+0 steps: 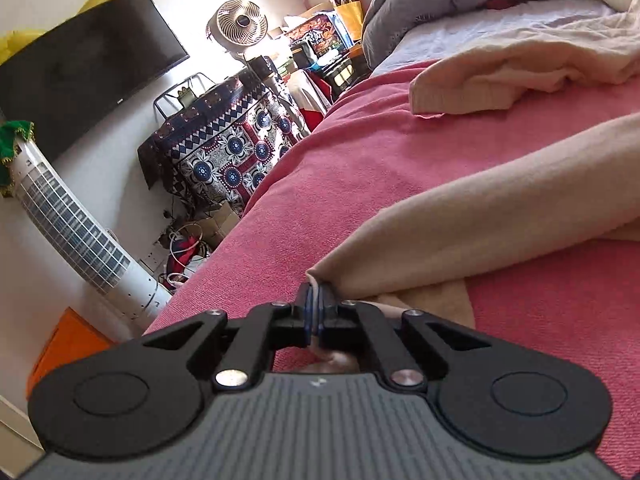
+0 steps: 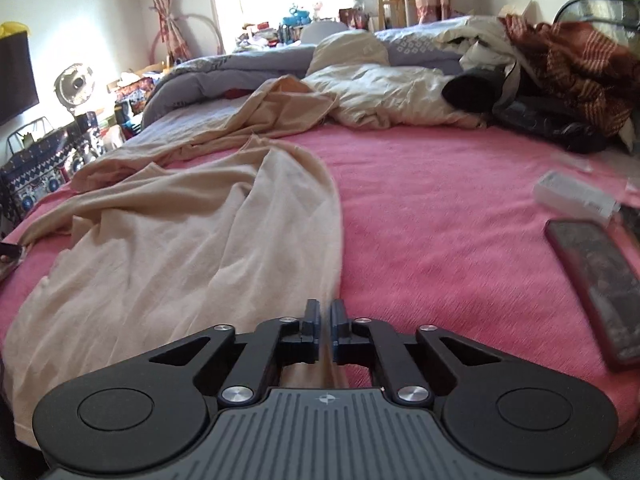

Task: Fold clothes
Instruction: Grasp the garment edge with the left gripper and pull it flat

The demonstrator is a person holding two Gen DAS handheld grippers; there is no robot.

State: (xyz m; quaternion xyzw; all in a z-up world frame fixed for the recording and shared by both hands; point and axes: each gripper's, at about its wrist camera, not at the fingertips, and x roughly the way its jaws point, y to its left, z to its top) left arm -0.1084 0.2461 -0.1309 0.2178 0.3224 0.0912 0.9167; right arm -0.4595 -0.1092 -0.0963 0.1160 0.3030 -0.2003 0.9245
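Beige knit garment [image 2: 192,240], soft, creased, on fuzzy pink blanket [image 2: 440,208]

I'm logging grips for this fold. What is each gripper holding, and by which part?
Both grip the beige garment: left gripper pinches a folded edge, right gripper its near hem.

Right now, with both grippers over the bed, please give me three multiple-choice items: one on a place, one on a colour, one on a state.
1. Where does the phone lie?
A. on the blanket, right of the right gripper
B. on the garment
C. on the floor

2. What colour is the blanket?
A. grey
B. pink
C. green

3. How is the left gripper?
A. wide open
B. shut on nothing
C. shut on the garment

Answers:
1 A, it lies at the right edge of the right wrist view.
2 B, pink shows around the garment.
3 C, beige cloth sits pinched between the pads.
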